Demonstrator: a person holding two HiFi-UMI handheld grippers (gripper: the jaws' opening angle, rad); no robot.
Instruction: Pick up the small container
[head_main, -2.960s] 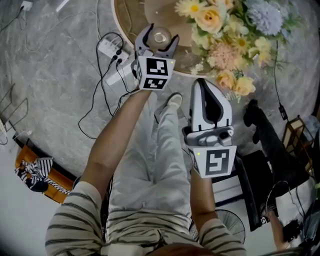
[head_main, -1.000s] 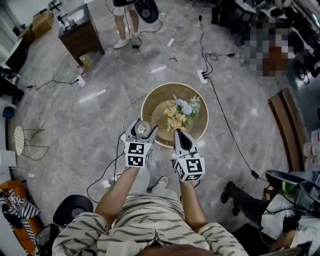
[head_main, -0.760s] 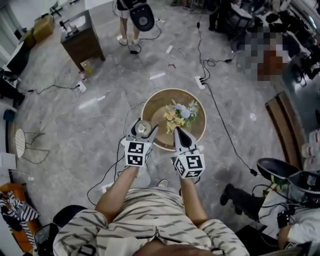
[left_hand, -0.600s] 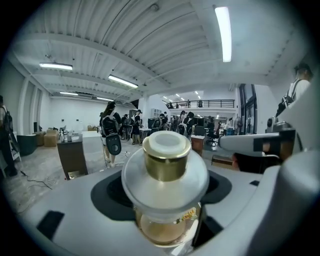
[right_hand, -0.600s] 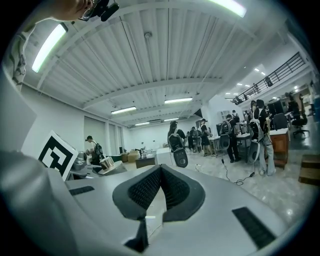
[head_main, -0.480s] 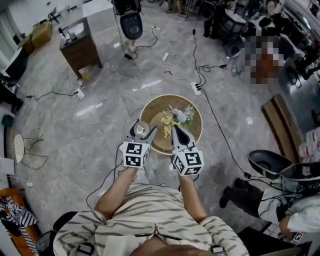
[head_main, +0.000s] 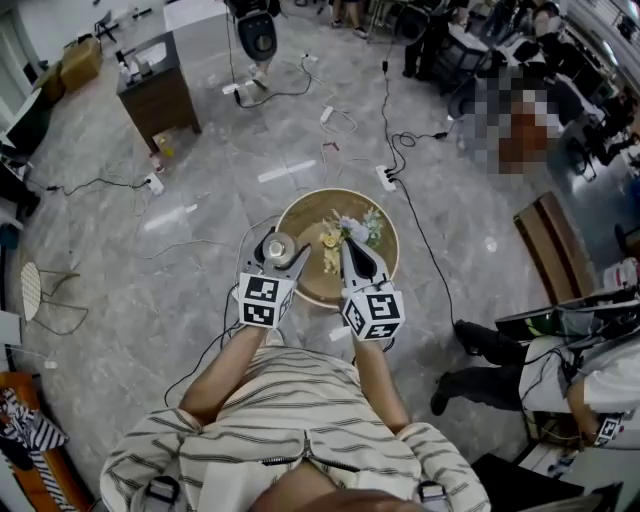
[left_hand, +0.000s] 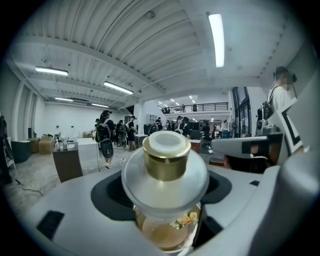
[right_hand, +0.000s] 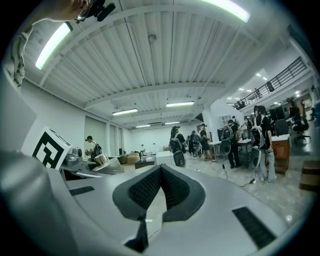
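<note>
My left gripper (head_main: 277, 251) is shut on the small container (head_main: 277, 247), a clear glass jar with a white lid and a gold knob. It is held high over the near left rim of the round wooden table (head_main: 300, 215). The left gripper view shows the small container (left_hand: 165, 180) upright between the jaws, its gold knob toward the camera. To the right, my right gripper (head_main: 355, 251) is level with the left one; its jaws are shut with nothing between them. The right gripper view shows the toothed pads (right_hand: 172, 187) pressed together at their tips.
A bouquet of flowers (head_main: 348, 235) lies on the round table. Cables and power strips (head_main: 386, 177) trail over the grey stone floor. A dark wooden cabinet (head_main: 158, 85) stands far left. People stand around the room's edges, one person (head_main: 530, 370) close at my right.
The view has risen far above the table: three seconds ago the table and flowers were close, now they look small below. Both grippers stay side by side, the left still holding the container.
</note>
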